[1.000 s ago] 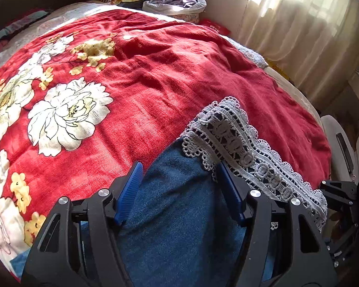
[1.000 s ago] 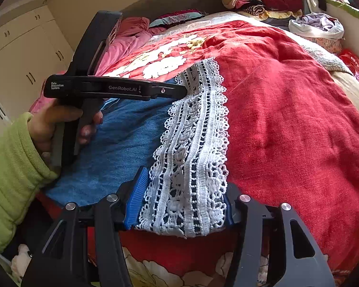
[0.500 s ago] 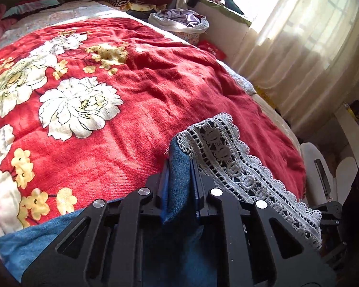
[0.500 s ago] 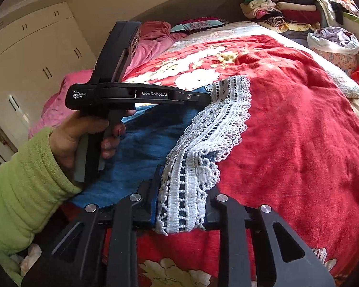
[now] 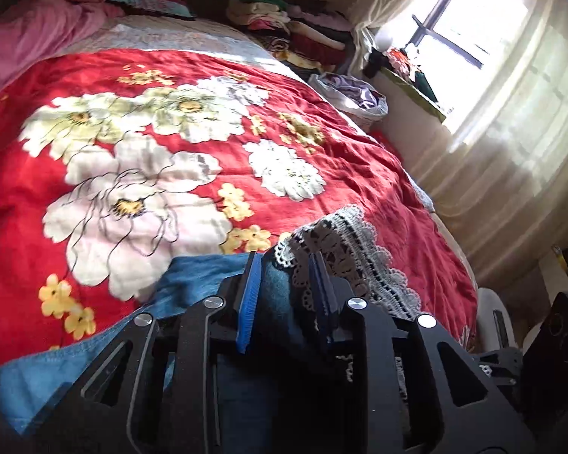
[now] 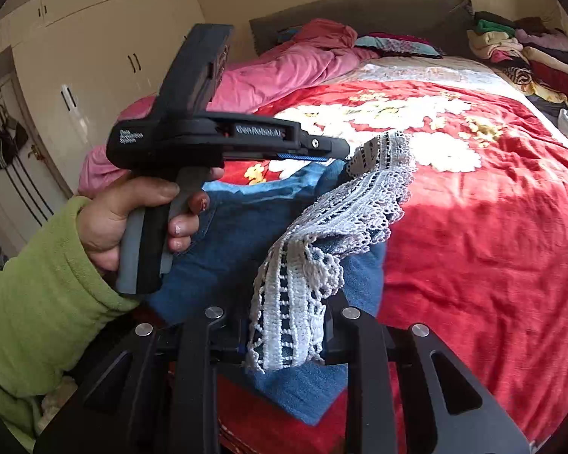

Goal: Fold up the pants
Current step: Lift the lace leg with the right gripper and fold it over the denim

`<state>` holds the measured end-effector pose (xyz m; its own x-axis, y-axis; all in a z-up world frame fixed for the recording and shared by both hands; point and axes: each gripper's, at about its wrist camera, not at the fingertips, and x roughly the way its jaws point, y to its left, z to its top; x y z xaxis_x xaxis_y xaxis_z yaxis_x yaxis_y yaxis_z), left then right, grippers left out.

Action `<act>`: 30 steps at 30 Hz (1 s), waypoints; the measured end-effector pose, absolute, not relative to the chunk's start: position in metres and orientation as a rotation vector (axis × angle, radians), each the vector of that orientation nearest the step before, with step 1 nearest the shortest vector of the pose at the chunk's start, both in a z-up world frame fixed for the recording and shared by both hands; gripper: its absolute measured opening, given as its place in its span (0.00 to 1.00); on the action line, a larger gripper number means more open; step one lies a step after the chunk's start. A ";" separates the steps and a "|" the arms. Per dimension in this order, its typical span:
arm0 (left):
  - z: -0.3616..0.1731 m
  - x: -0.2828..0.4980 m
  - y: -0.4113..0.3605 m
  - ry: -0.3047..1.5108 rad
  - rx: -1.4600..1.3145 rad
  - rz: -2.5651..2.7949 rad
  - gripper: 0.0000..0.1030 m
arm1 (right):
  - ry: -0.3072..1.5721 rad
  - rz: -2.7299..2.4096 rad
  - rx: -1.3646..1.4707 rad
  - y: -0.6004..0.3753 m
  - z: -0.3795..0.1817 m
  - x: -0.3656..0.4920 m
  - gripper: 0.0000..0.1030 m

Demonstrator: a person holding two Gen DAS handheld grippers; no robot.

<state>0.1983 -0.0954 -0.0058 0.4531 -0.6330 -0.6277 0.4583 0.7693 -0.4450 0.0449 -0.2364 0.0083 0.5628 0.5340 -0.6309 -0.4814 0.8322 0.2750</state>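
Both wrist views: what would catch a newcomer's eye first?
The red bedspread with big white flowers fills the bed. At its near edge, blue denim pants with a white lace hem hang lifted, gripped by the left gripper and right gripper. A bright curtained window glares at upper right.

A bed (image 6: pixel 492 227) under a red floral cover, cream wardrobe (image 6: pixel 94 60) beside it, sunlit curtained window (image 5: pixel 473 34) opposite

Blue pants (image 6: pixel 246 242), white lace trim (image 6: pixel 299 287)

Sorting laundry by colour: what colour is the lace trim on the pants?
White lace trim on blue denim pants; clearest in the right wrist view.
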 end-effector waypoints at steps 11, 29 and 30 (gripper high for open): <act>0.012 0.150 0.018 0.788 -0.458 -0.483 0.60 | 0.759 0.623 -0.146 -0.159 0.003 0.035 0.25; -0.021 0.143 0.022 0.908 -0.464 -0.457 0.66 | 0.683 0.727 -0.236 -0.153 0.012 -0.010 0.51; -0.022 0.145 0.020 0.916 -0.461 -0.458 0.66 | 0.686 0.731 -0.248 -0.154 0.010 -0.012 0.51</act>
<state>0.1452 0.0196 -0.0222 0.5285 -0.5575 -0.6402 0.1780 0.8101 -0.5585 -0.0117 -0.1545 0.0102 0.5402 0.5304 -0.6534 -0.6859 0.7274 0.0233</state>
